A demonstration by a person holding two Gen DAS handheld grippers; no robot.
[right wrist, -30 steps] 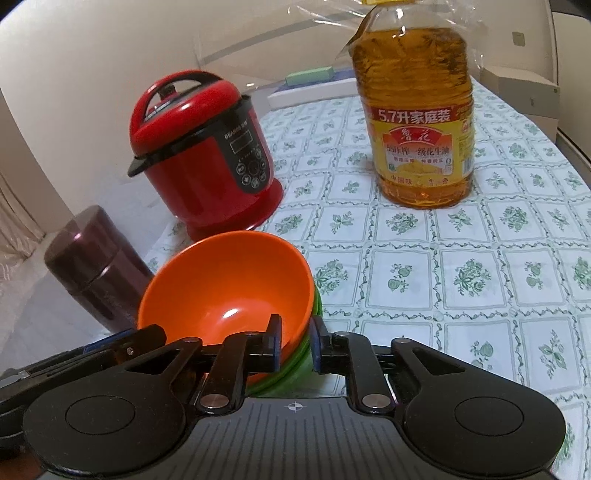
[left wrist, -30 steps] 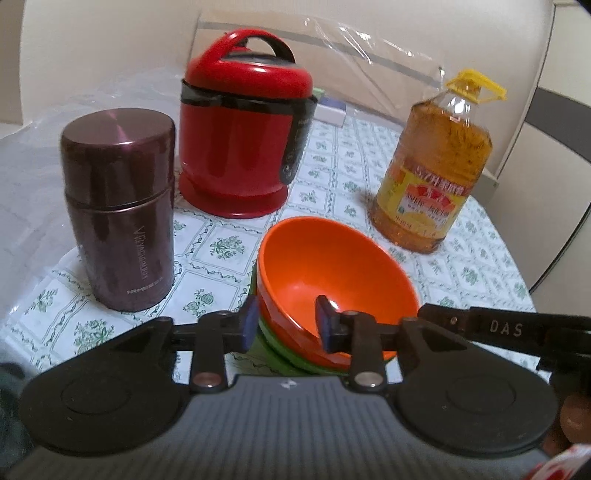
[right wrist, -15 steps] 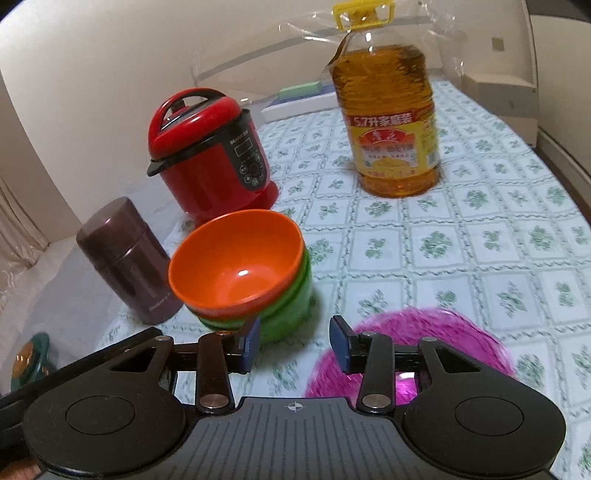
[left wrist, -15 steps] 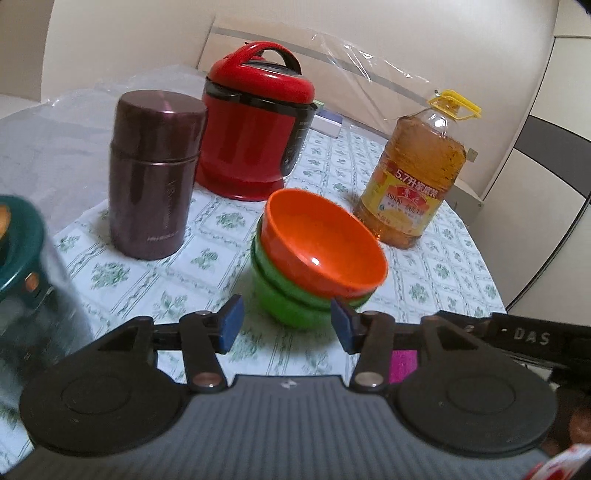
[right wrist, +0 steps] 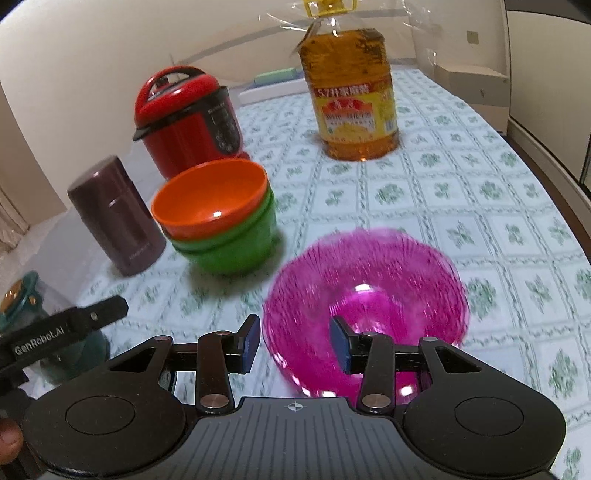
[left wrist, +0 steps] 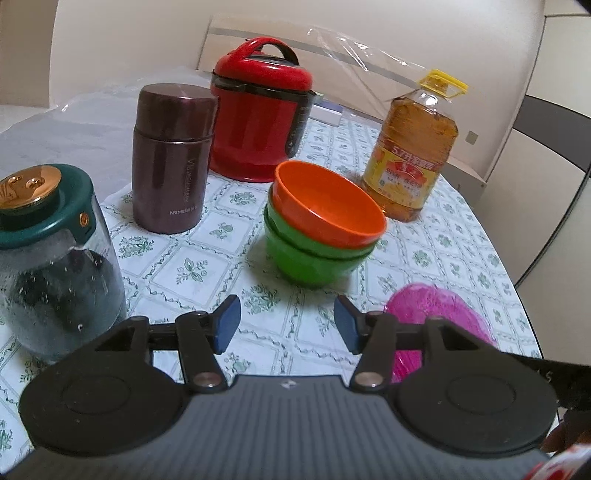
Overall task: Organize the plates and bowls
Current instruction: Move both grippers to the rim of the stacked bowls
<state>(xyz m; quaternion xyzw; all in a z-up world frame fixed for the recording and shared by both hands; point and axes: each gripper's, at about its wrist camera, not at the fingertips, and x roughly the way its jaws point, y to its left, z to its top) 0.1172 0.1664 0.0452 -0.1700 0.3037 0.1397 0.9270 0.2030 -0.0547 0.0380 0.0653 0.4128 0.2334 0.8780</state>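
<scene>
Under the right gripper (right wrist: 293,345), jaws wide, empty: pink plate (right wrist: 369,266), looks thin, slick; pinch the near rim. Left gripper (left wrist: 286,325) likewise wide, empty. Ahead: light orange bowl (left wrist: 328,206) nested in green bowls (left wrist: 310,258).

wall (left wrist: 369,33): cream, plain; table (right wrist: 480,206): white cloth with green floral squares; light: warm, indoor
</scene>
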